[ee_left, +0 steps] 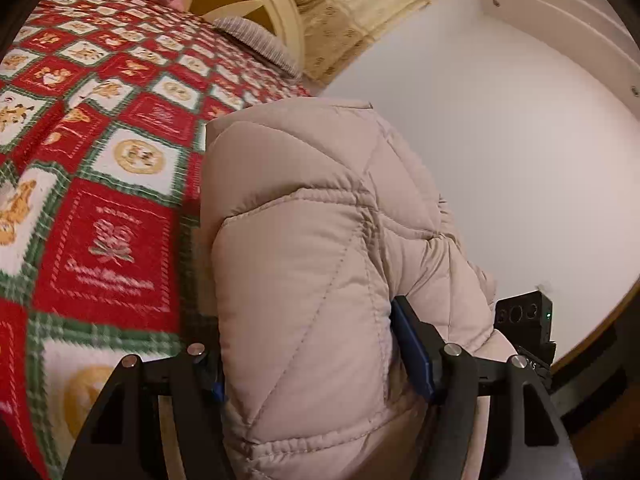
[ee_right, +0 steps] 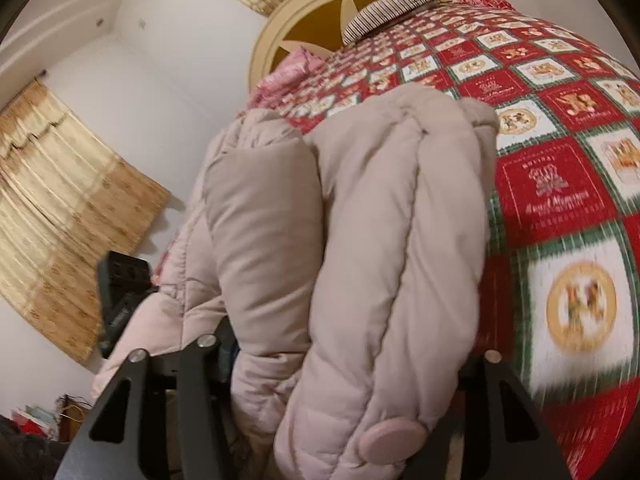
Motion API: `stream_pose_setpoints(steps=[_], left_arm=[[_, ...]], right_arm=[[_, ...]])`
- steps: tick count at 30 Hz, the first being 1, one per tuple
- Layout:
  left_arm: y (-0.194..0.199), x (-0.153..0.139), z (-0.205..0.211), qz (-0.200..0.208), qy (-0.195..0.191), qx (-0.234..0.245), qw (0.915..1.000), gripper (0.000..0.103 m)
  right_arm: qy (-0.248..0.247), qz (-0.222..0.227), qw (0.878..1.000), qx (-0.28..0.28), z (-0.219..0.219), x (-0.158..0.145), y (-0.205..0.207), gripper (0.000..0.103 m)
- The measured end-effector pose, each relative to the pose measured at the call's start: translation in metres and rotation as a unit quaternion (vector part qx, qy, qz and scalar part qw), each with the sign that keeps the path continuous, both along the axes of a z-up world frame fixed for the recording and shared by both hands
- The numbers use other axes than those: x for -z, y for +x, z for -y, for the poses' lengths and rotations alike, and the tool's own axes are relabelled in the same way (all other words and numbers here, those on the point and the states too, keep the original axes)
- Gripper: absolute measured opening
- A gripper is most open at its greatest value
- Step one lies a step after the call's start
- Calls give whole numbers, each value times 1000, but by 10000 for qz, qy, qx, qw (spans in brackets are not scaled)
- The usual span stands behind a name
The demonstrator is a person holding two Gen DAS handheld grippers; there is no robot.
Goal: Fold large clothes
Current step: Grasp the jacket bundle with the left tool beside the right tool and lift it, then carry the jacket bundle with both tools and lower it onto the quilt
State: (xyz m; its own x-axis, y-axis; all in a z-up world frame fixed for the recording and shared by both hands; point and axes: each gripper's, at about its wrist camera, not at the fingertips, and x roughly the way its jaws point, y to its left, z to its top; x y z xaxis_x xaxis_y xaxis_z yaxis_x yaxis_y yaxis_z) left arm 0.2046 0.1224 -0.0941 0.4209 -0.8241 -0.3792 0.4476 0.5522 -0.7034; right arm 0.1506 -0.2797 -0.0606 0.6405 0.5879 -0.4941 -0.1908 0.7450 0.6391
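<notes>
**Puffy jacket gripped from both sides over the bed**

The left hand-held gripper (ee_left: 320, 364) is clamped on a thick quilted fold of the beige padded jacket (ee_left: 312, 248), its blue pads (ee_left: 412, 356) pressing into the fabric. The right hand-held gripper (ee_right: 340, 364) pinches another bunched roll of the same jacket, near a round pink button (ee_right: 390, 442). The jacket hangs bunched above the near edge of the bed (ee_left: 112, 184), over its red-and-green checked blanket (ee_right: 560, 184).
</notes>
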Motion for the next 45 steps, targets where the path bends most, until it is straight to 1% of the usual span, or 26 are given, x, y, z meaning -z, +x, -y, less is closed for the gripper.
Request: stream_pose_setpoints(steps=[3,6,9,13,18,21,23,27,30,32,33,34,36,37,40,41,42,43,44,45], left_arm=[[-4,-11,11,42,-202,170,9996,68],[-13,-28,29,251,-175,381,9988,68],[-19,-43,54,391,-233,624,9970,68],[-24,-63,94,545,-350,1073,9921,68],[-23,-84,158,753,-399,1651,9826,68],[-17,-89,205,718,-461,1995,9762,68],[-12,-90,233,695,-391,2138,9736,68],[-5,-87,296,780,93,2301,9700,68],[-4,-80,337,829,565,2300,9680,68],[3,-69,365,846,1051,2191,9663,68],[6,-62,377,831,1360,2076,9651,68],[12,-55,386,815,1560,1972,9644,68],[19,-48,393,747,1830,1772,9641,70],[23,-45,398,697,1945,1699,9636,72],[37,-31,407,582,2262,1452,9614,82],[40,-26,408,601,2335,1369,9608,84],[40,-23,409,646,2409,1273,9600,89],[40,-20,412,753,2526,1126,9580,94],[39,-19,413,832,2603,1055,9561,95],[37,-18,413,899,2663,1015,9543,97]], right_arm=[[114,208,9997,36,6,-14,-19,52],[212,471,9986,126,18,-32,-37,52],[212,717,9968,297,33,-48,-54,52],[119,991,9931,622,62,-66,-79,52],[14,1270,9855,1125,104,-84,-104,52],[-223,1389,9793,1453,130,-93,-115,51],[-370,1401,9751,1679,151,-94,-117,51],[-355,1233,9693,2098,193,-80,-109,51],[-243,1016,9661,2362,231,-55,-93,51],[-148,812,9648,2496,252,-38,-87,51],[-97,630,9643,2570,265,-24,-78,51],[-49,502,9636,2626,274,-16,-75,51],[218,241,9628,2681,293,8,-62,51],[323,173,9626,2683,300,13,-60,51],[477,-18,9625,2671,311,23,-45,54],[538,-59,9623,2665,315,26,-41,56],[610,-91,9618,2665,316,29,-39,57],[698,-130,9611,2668,317,33,-41,60],[749,-167,9605,2675,319,34,-43,65],[785,-219,9594,2702,320,36,-43,67]])
